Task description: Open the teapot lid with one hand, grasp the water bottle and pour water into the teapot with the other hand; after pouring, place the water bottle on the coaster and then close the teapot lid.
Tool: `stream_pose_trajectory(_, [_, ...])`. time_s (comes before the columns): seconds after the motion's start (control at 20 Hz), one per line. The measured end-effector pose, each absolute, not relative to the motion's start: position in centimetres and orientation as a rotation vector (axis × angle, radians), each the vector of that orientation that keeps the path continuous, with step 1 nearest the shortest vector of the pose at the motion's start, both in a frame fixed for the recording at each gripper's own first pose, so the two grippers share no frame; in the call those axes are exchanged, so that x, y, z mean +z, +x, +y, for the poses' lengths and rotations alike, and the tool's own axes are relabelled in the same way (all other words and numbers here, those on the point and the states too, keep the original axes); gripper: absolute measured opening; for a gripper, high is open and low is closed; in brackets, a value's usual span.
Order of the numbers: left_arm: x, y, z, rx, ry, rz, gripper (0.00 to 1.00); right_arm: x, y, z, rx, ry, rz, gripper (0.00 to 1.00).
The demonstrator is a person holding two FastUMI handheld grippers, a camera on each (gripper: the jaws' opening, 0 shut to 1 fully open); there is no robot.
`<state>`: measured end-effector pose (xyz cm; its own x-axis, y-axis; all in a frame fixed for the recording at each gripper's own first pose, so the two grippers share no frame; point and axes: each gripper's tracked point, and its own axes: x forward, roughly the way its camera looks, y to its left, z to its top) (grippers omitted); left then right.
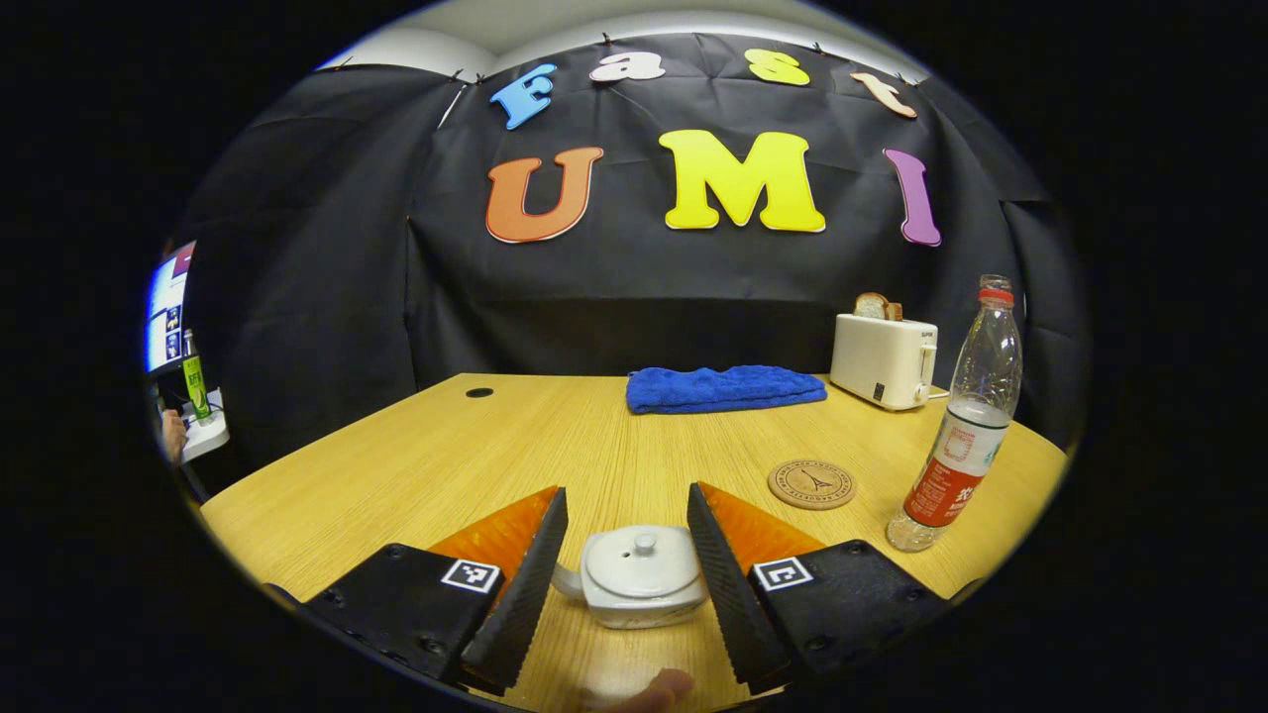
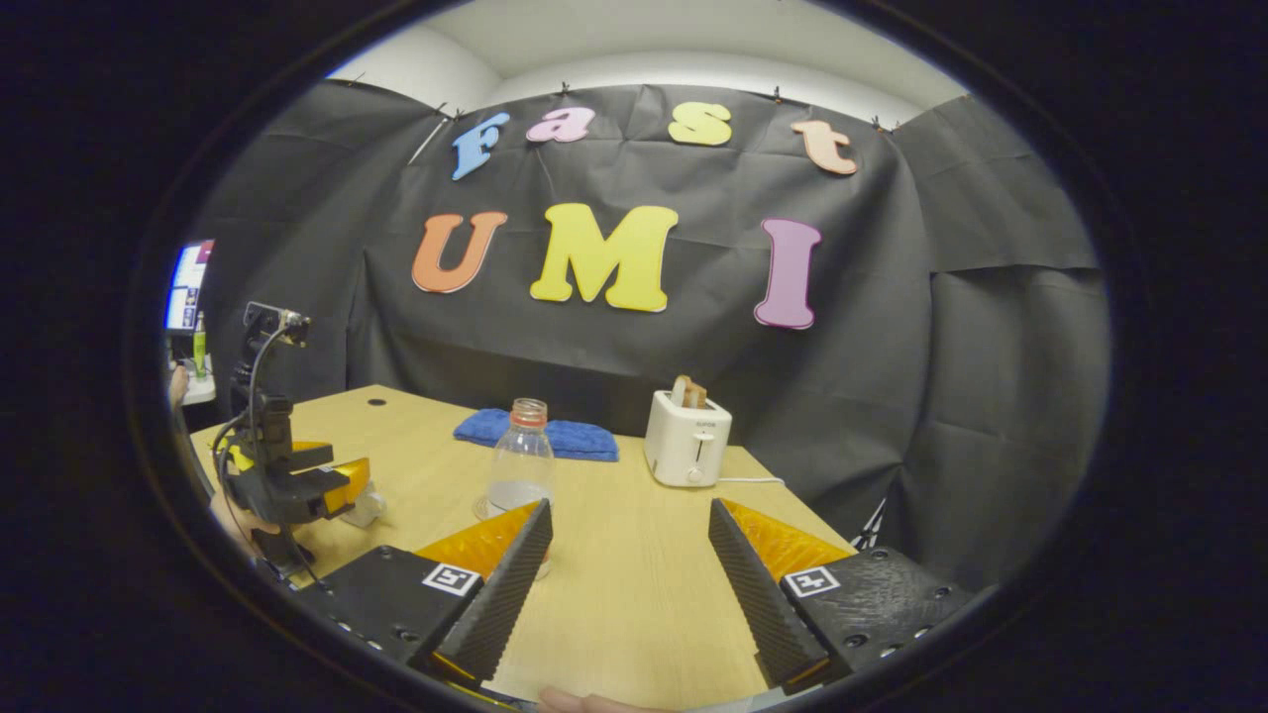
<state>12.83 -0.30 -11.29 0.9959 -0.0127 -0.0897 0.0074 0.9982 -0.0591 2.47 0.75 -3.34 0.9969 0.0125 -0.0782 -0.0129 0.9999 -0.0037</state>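
Just one teapot (image 1: pixel 639 576), one bottle (image 1: pixel 966 426).

White teapot (image 1: pixel 639 577) lidded; water bottle (image 1: pixel 963 421) upright, near coaster (image 1: pixel 811 484).

A light wooden desk (image 1: pixel 475 446) carries a white teapot (image 1: pixel 639 574) near its front edge, a round coaster (image 1: pixel 811 484) and water bottle (image 1: pixel 959 436) toward the right, a blue towel (image 1: pixel 723 388) and toaster (image 1: pixel 884 359) at the back edge.
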Motion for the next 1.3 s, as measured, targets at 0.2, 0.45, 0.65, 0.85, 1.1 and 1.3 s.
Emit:
stream_pose_trajectory(0.2, [-11.5,13.2,-0.6,-0.037,-0.042,0.083,0.55,-4.0,2.9,1.2,0.021,-0.006,0.097,0.98])
stream_pose_trajectory(0.45, [-11.5,13.6,-0.1,-0.017,-0.056,0.085,0.34,-4.3,3.0,1.4,0.022,-0.012,0.111,0.98])
stream_pose_trajectory(0.65, [-11.4,13.5,-0.6,-0.019,-0.014,0.092,0.2,-4.7,3.2,1.5,0.023,-0.009,0.115,0.95])
stream_pose_trajectory(0.85, [-11.1,13.4,-0.2,-0.013,0.015,0.091,0.07,-5.6,3.5,2.1,0.03,0.011,0.136,0.98])
stream_pose_trajectory(1.1, [-9.4,12.6,0.6,-0.012,-0.065,0.076,0.05,-6.9,4.8,3.9,0.065,0.023,0.159,0.95])
stream_pose_trajectory(1.3, [-8.2,11.4,1.7,-0.003,-0.089,0.097,0.05,-7.6,5.4,6.1,0.112,0.029,0.163,0.95])
